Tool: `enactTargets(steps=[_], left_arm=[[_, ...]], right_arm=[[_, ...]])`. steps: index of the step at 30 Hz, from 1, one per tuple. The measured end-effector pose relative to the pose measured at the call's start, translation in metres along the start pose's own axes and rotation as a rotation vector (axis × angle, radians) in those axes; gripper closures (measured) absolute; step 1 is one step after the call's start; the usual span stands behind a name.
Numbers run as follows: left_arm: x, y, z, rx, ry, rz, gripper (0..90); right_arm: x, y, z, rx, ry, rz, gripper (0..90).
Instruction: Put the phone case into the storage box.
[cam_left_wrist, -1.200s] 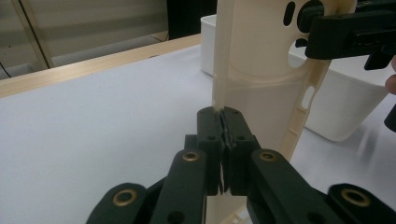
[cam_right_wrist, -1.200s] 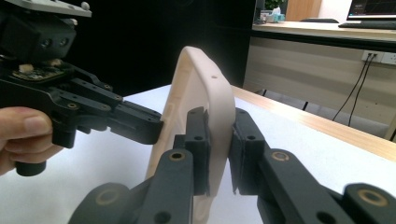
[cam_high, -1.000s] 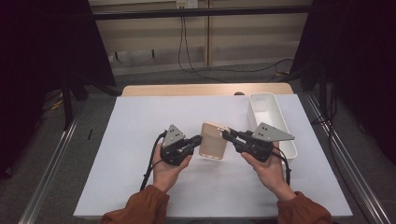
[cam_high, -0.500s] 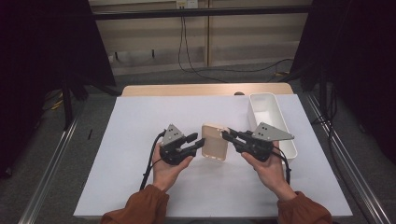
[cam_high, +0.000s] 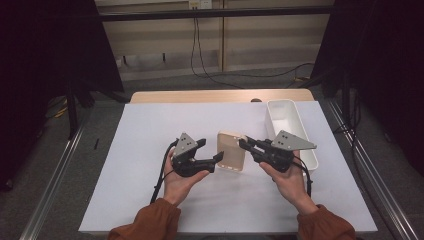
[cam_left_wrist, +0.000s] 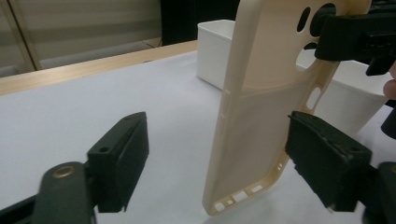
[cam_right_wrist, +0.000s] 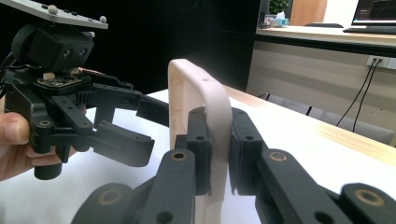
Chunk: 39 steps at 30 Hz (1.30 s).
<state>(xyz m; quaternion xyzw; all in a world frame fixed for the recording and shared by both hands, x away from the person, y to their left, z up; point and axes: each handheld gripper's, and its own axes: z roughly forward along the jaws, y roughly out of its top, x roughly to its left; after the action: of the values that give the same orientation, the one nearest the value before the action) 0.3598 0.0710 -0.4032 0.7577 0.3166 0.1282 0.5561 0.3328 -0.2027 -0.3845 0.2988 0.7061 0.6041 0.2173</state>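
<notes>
A white sheet (cam_high: 150, 165) covers most of a pale wooden table (cam_high: 200, 96), whose bare edge shows along the far side; beyond it runs a grey carpeted floor (cam_high: 210, 82) with black cables (cam_high: 210, 60) trailing to a light wall panel, and dark curtains (cam_high: 55, 50) hang at both sides. Metal rails (cam_high: 55, 175) run along the table's flanks. Near the middle of the sheet a cream phone case (cam_high: 231, 150) is held up off the surface — the right gripper (cam_high: 246, 144) has its jaws pinched on the case's rim, as the right gripper view shows with both pads pressed against the thin wall (cam_right_wrist: 219, 121). The left gripper (cam_high: 212, 152) has just been opening its jaws; in the left gripper view they stand wide apart on either side of the case (cam_left_wrist: 261, 107), neither pad touching it. A white rectangular bin (cam_high: 285, 112) sits on the sheet's far right part, just behind the right hand (cam_high: 287, 182). The left hand (cam_high: 180, 182) cradles its gripper from below, orange sleeves (cam_high: 150, 225) entering from the near edge.
</notes>
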Motion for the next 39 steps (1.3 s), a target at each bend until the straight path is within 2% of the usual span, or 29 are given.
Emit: enactTargets(steps=[1,3,6,8,10,11,13,15,18,20,27,28,34,36,39], left_arm=[[0.0,0.0,0.0,-0.007,0.008,0.002,16.1],[0.001,0.0,0.001,-0.02,-0.003,0.0,11.4],[0.002,0.001,0.0,-0.028,0.014,0.018,6.6],[0.003,0.001,0.0,-0.03,0.026,0.056,5.6],[0.004,0.001,0.0,-0.044,0.021,0.063,4.7],[0.004,0.001,-0.001,-0.049,0.013,0.048,4.2],[0.003,0.002,-0.002,-0.065,0.007,0.043,3.4],[0.003,0.002,-0.003,-0.068,0.017,0.064,3.4],[0.005,0.002,-0.005,-0.05,0.025,0.045,3.3],[0.006,0.002,-0.008,-0.045,0.041,0.051,3.4],[0.014,-0.001,-0.025,-0.062,0.087,0.065,4.1],[0.015,-0.002,-0.027,-0.063,0.089,0.052,4.2],[0.023,-0.009,-0.043,-0.105,0.118,0.035,4.1],[0.026,-0.012,-0.05,-0.116,0.13,0.043,4.1],[0.031,-0.015,-0.062,-0.132,0.139,0.022,4.0]], right_arm=[[0.0,0.0,0.0,-0.001,0.0,0.001,80.7],[-0.001,0.0,0.0,-0.005,-0.005,0.001,80.6],[-0.002,0.0,-0.001,-0.009,-0.008,0.006,80.6],[-0.003,0.0,-0.001,-0.012,-0.007,0.006,80.6],[-0.003,0.0,-0.002,-0.012,-0.007,0.007,80.6],[-0.003,0.0,-0.002,-0.012,-0.007,0.007,80.6],[-0.004,0.001,-0.002,-0.015,-0.009,0.005,80.6],[-0.004,0.001,-0.003,-0.017,-0.01,0.007,80.6],[-0.005,0.0,-0.003,-0.017,-0.009,0.007,80.6],[-0.006,0.001,-0.004,-0.017,-0.012,0.009,80.7],[-0.008,0.002,-0.006,-0.02,-0.013,0.016,80.6],[-0.009,0.002,-0.007,-0.021,-0.013,0.017,80.6],[-0.009,0.003,-0.009,-0.024,-0.014,0.023,80.6],[-0.01,0.003,-0.01,-0.025,-0.017,0.02,80.6],[-0.011,0.004,-0.013,-0.031,-0.021,0.021,80.7]])
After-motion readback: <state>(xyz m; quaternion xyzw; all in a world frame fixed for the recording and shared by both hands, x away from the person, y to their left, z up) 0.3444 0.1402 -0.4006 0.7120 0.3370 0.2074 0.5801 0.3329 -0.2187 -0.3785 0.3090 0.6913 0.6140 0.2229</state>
